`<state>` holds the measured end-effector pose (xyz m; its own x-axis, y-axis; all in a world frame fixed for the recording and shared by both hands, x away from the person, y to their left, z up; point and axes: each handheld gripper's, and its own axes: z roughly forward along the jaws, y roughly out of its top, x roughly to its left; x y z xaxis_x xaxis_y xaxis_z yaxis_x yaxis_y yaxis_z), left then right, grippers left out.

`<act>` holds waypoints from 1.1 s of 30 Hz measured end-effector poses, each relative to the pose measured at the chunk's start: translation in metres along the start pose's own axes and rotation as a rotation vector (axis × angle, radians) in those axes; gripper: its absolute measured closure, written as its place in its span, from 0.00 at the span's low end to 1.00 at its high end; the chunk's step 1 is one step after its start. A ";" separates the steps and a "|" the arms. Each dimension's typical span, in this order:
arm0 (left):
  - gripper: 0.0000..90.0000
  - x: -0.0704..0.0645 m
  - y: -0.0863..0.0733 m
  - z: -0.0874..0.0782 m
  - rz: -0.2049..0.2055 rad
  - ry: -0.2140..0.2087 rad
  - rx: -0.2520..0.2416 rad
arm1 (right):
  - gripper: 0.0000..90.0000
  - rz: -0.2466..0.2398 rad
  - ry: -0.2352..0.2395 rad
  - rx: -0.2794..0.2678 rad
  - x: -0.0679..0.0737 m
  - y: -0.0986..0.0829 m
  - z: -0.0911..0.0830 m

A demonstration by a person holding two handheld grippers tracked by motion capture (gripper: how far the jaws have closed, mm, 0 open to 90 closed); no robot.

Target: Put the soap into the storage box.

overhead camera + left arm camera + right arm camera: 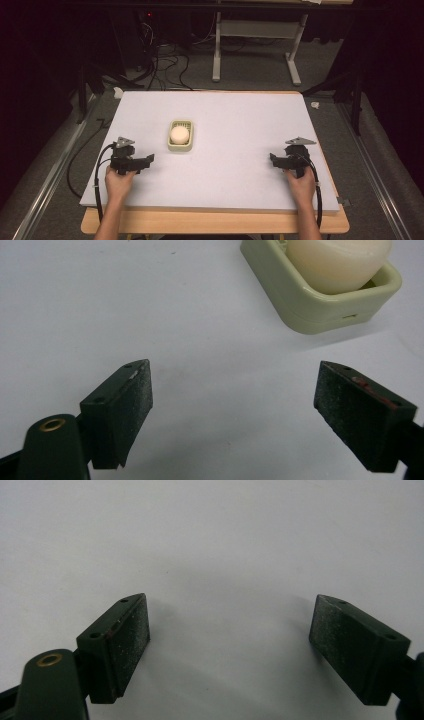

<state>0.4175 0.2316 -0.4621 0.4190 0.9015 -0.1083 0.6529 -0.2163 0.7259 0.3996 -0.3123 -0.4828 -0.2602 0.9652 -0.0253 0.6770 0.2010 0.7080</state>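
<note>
The white rectangular foam-covered table [240,115] carries a pale green rounded plastic tray [181,145] left of centre, holding a cream round ball [179,133]. The left gripper [148,159], jaws spread, lies near the tray's front-left corner. The right gripper [272,158], jaws spread, lies well apart to the tray's right, bare surface between.

A white board [240,150] is laid over a light wooden table [215,222], which is surrounded by grey carpeted floor [250,70]; beyond it, tangled black cables [165,62] and a white metal stand [257,45] are set against a dark, unlit background.
</note>
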 end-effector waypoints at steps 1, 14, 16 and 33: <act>0.18 0.001 0.000 0.001 0.004 0.004 0.007 | 0.19 0.000 0.000 0.000 0.000 0.000 0.000; 0.18 0.003 -0.002 0.016 0.006 0.027 0.041 | 0.19 0.000 0.000 0.000 0.000 0.000 0.000; 0.18 0.003 -0.002 0.018 0.010 0.030 0.043 | 0.19 0.001 0.000 0.000 0.000 0.000 0.000; 0.19 -0.003 -0.003 0.030 0.030 0.073 0.035 | 0.19 0.001 0.000 0.000 0.000 0.000 0.000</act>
<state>0.4331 0.2187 -0.4845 0.3926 0.9190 -0.0358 0.6629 -0.2558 0.7036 0.3995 -0.3123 -0.4828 -0.2597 0.9654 -0.0250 0.6772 0.2005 0.7079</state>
